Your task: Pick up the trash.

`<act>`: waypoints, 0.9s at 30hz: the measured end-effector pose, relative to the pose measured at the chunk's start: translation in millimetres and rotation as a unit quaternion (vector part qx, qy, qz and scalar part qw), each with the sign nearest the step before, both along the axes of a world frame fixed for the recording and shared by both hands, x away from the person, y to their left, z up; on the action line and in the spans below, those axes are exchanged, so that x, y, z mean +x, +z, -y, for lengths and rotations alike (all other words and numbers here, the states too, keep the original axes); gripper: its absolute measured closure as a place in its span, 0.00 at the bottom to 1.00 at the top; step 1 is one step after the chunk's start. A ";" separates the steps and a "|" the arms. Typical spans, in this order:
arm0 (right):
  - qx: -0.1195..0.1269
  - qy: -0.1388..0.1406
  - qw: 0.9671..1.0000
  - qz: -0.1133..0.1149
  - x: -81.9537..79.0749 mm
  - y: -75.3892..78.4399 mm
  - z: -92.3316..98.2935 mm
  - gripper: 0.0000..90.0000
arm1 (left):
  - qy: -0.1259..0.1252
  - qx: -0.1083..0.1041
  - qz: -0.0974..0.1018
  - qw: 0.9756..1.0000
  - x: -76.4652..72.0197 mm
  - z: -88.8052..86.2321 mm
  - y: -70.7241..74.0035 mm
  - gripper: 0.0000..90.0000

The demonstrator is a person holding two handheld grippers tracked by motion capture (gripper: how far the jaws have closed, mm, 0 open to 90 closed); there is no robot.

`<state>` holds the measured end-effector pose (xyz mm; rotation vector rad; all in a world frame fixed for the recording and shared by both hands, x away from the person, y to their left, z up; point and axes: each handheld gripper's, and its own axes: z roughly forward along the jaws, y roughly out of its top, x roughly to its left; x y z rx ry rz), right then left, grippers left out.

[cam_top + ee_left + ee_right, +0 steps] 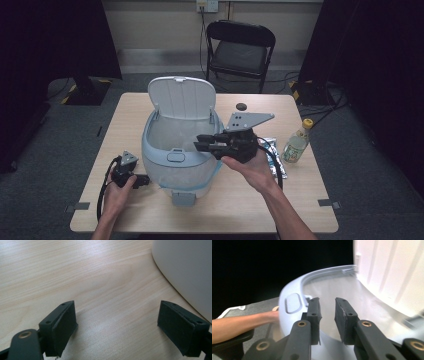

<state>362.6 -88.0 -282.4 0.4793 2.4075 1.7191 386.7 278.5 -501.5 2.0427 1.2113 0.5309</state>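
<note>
A white and pale-blue pedal bin (155,160) stands mid-table with its lid (182,97) raised and a clear liner inside. My right gripper (198,142) hovers over the bin's right rim and points left across the opening. In the right gripper view its jaws (327,301) stand a little apart with nothing between them, the bin rim (294,290) beyond and the lid (392,272) at right. My left gripper (146,180) rests low on the table against the bin's left side. Its jaws (117,307) are wide open over bare wood, with the bin wall (187,267) at right.
A clear bottle with a yellow cap (296,142) stands at the table's right, with a silvery packet (272,155) beside it behind my right hand. A small dark disc (241,106) lies near the far edge. The bin's pedal (183,199) faces me. A black chair (240,50) stands beyond the table.
</note>
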 end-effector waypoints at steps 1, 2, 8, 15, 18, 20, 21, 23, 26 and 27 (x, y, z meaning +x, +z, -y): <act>0.001 -0.005 1.000 -0.001 0.5 0.0 3.4 0.81 | 0.000 0.000 0.000 1.000 0.0 0.0 0.0 0.16; 0.001 -0.011 1.000 0.001 0.5 0.2 6.5 0.79 | 0.000 0.000 0.000 1.000 0.0 0.0 0.0 0.16; -0.001 -0.034 0.999 0.008 0.8 1.7 21.6 0.74 | -0.001 0.004 0.002 1.000 0.0 -0.3 0.2 0.16; 0.002 -0.089 0.996 0.007 5.0 2.1 48.9 0.72 | 0.006 0.003 0.003 1.000 -1.2 0.6 0.1 0.17; 0.001 -0.112 0.994 0.000 6.6 -0.9 63.3 0.73 | 0.005 0.004 0.003 1.000 -1.1 0.3 0.2 0.17; 0.001 -0.128 0.992 -0.008 8.3 -6.8 73.2 0.73 | 0.005 0.004 0.002 1.000 -1.0 0.3 0.2 0.17; 0.001 -0.138 0.990 -0.012 9.0 -10.8 78.2 0.73 | 0.005 0.004 0.002 1.000 -1.0 0.3 0.2 0.17; 0.000 -0.151 0.988 -0.024 11.0 -21.3 87.8 0.73 | 0.005 0.003 0.002 1.000 -1.1 0.4 0.2 0.17; -0.006 -0.173 0.984 -0.043 13.4 -39.7 102.0 0.73 | 0.005 0.004 0.002 1.000 -1.1 0.4 0.2 0.17; -0.009 -0.179 0.983 -0.050 14.2 -46.6 106.6 0.73 | 0.005 0.003 0.002 1.000 -1.0 0.3 0.2 0.17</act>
